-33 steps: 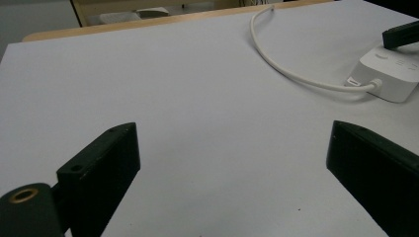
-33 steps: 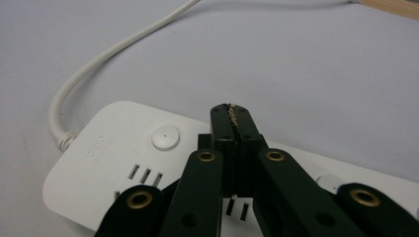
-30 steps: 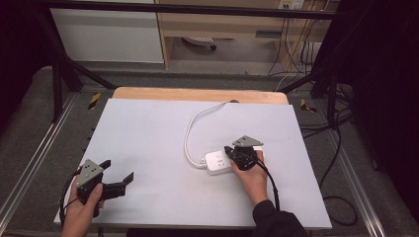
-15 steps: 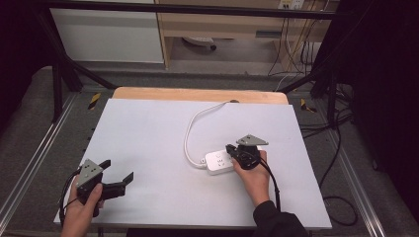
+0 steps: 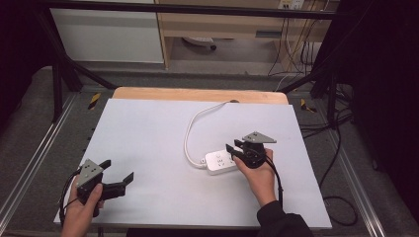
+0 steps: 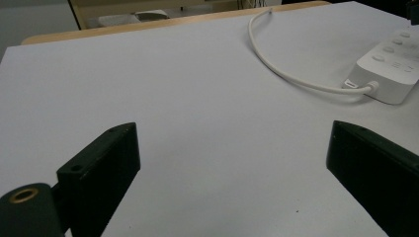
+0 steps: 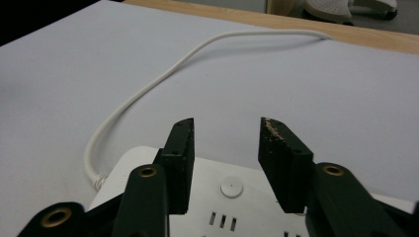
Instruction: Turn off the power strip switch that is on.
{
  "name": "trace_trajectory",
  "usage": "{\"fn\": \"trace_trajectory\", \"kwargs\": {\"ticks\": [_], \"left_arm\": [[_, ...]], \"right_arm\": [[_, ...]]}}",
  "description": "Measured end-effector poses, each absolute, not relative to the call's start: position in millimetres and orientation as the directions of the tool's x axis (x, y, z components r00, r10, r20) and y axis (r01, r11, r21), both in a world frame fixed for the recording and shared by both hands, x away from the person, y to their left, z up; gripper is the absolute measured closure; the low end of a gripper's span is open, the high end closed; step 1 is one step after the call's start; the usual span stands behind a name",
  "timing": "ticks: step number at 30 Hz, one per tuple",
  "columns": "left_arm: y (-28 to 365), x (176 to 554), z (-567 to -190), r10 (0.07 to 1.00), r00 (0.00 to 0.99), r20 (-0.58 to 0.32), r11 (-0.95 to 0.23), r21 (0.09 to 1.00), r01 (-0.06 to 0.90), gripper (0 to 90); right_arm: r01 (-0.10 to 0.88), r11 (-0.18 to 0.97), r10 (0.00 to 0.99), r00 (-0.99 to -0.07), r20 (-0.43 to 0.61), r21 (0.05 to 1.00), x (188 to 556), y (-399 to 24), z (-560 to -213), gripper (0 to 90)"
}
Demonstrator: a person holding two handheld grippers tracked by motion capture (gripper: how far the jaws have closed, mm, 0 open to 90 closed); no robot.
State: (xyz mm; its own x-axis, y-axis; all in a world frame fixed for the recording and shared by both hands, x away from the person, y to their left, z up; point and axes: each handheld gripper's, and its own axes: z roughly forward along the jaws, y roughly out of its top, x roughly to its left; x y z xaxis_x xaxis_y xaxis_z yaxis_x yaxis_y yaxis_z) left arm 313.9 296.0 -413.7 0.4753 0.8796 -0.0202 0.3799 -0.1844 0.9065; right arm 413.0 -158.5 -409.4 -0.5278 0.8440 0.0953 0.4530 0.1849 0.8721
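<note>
Dim workroom, dark carpeted floor, black frame rails either side; a pale cabinet and wooden shelving stand behind. High view: the counter (image 5: 148, 143) carries a smooth matte white sheet, with a strip of bare wood showing along its far edge. A white plastic power strip (image 5: 221, 162), a rounded rectangular block, lies right of centre. Its white cord (image 5: 190, 133) runs from the strip's left end, loops away and curves to the far edge. The right hand (image 5: 261, 173) holds the right tool (image 5: 233, 150) directly over the strip's right end, grey three-cornered plate on top, black cable trailing back along the wrist. The left hand (image 5: 81, 210) holds the left tool (image 5: 117, 173) near the front left corner, well apart from the strip, jaws spread wide and nothing in them.

Left gripper view: two blocky matte black jaws stand far apart over bare white sheet, with nothing between them. A brass-ringed screw hole shows at lower left. The power strip sits at upper right, round buttons on its top, cord arcing off toward the wooden edge.

Right gripper view: jaws partly open, a modest gap between them, gripping nothing. The right jaw's inner face is scuffed, with pale tan flecks. Just below lies the strip's glossy top: a round button (image 7: 231, 187) and slotted sockets. The cord leaves the strip's left end and sweeps away.
</note>
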Motion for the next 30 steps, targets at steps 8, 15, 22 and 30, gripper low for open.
{"fn": "trace_trajectory", "kwargs": {"ticks": [8,15,22,30], "left_arm": [[295.7,313.8,-413.6,0.881,0.473,-0.018,-0.185,0.906,0.381,6.2],[296.0,313.9,-413.8,0.882,0.470,-0.023,-0.180,0.906,0.382,6.2],[295.8,313.7,-413.4,0.879,0.475,-0.025,-0.179,0.908,0.379,6.2],[295.9,313.5,-412.8,0.880,0.475,-0.023,-0.180,0.909,0.377,6.2]], "right_arm": [[0.384,0.157,0.822,-0.562,0.095,0.910,406.5,-165.6,-395.3,36.7],[0.364,0.142,0.820,-0.564,0.097,0.921,407.2,-170.4,-387.2,16.8],[0.342,0.126,0.822,-0.561,0.095,0.931,404.7,-179.4,-375.7,6.5],[0.333,0.120,0.844,-0.531,0.081,0.935,394.8,-190.3,-362.9,3.9]]}}
